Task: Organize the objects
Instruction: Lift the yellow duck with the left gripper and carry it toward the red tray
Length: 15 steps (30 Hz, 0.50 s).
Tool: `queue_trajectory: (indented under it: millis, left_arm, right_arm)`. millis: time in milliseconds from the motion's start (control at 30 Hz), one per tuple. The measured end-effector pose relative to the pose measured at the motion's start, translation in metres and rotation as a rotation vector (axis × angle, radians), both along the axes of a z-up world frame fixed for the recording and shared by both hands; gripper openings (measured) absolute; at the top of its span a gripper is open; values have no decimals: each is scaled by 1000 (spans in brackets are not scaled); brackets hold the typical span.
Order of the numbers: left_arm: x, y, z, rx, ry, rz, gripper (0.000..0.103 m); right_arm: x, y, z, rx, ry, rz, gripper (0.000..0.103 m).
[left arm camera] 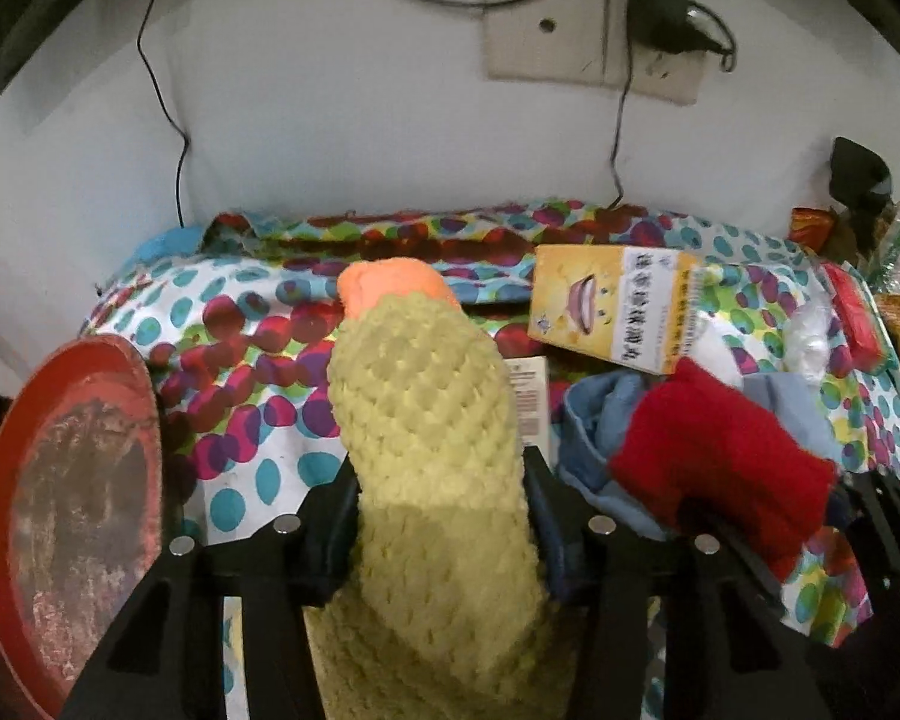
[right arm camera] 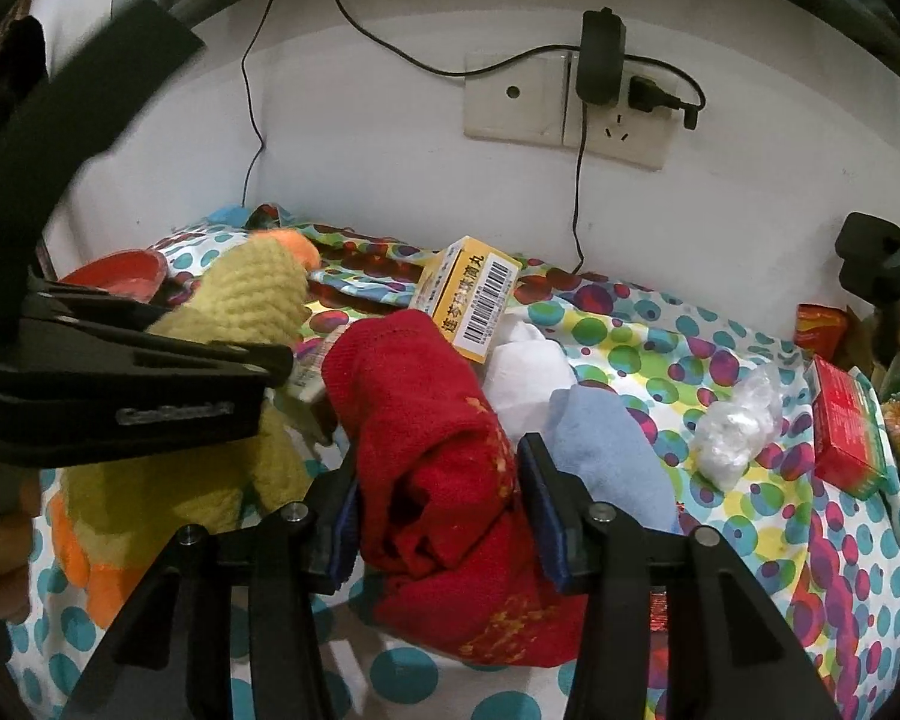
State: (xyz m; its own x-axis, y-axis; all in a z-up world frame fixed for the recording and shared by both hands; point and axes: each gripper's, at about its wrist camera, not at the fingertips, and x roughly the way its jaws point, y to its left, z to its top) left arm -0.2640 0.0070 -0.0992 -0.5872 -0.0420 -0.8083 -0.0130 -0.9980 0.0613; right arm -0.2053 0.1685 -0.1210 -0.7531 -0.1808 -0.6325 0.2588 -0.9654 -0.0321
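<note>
We had the yellow sock (left arm camera: 420, 420), orange at its toe, pinched between the pads of the left gripper (left arm camera: 438, 516), its jaws partly closed and pressing its sides. The sock's far end pointed toward the wall. Our right gripper (right arm camera: 438, 510) was clamped on the red sock (right arm camera: 432, 420), jaws narrow around its bunched middle. Just beside it lay a blue sock (right arm camera: 606, 450) and a yellow box (right arm camera: 468, 300), all on the spotted cloth (right arm camera: 720, 516). A red plate (left arm camera: 72, 480) sat at the left.
</note>
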Motion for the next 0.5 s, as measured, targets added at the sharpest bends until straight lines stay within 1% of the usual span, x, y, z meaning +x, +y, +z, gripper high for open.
queue_trajectory:
  millis: [233, 367, 500]
  left_arm:
    - [29, 7, 30, -45, 91, -21, 46]
    - [40, 6, 40, -32, 107, -20, 45]
    - [53, 6, 48, -38, 123, -22, 45]
  right_arm:
    - [0, 2, 0, 0, -11, -2, 45]
    - [-1, 3, 0, -4, -14, -10, 48]
    - [-1, 2, 1, 2, -14, -14, 48]
